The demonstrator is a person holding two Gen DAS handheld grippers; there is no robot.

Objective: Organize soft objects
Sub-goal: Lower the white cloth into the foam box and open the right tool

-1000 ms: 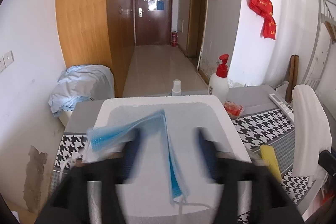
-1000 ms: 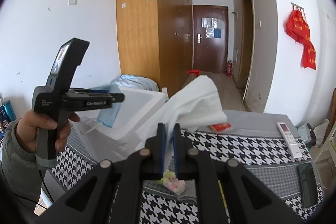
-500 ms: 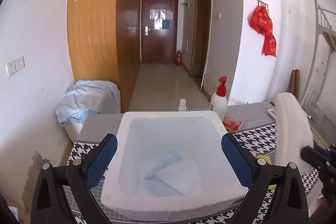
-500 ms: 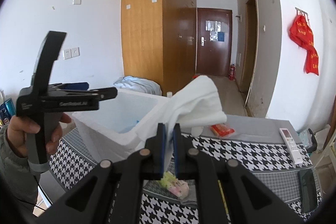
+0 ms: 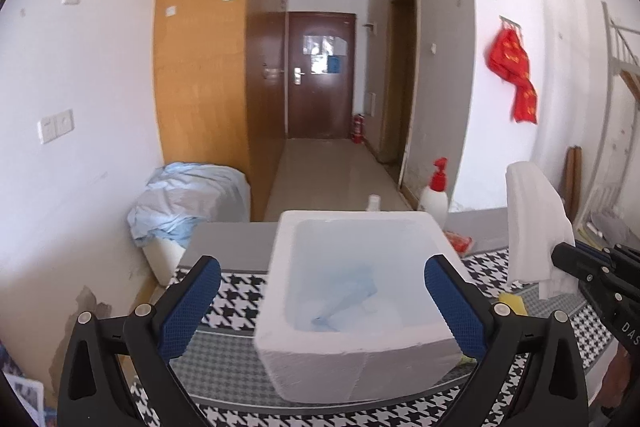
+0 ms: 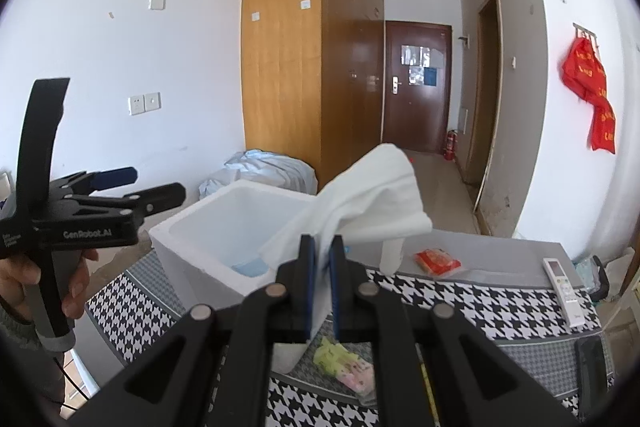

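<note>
Blue mask (image 5: 346,301) dropped into foam box (image 5: 360,367); one white cloth (image 6: 368,195) clamped.

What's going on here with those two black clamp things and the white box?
A person is tidying soft items into a white foam box on a checked tablecloth, using a hand-held gripper in each hand. The left gripper has just been opening and now stands wide with nothing between its fingers; a blue face mask lies in the box. The right gripper is shut on a white cloth, held up beside the box and not yet put in.
</note>
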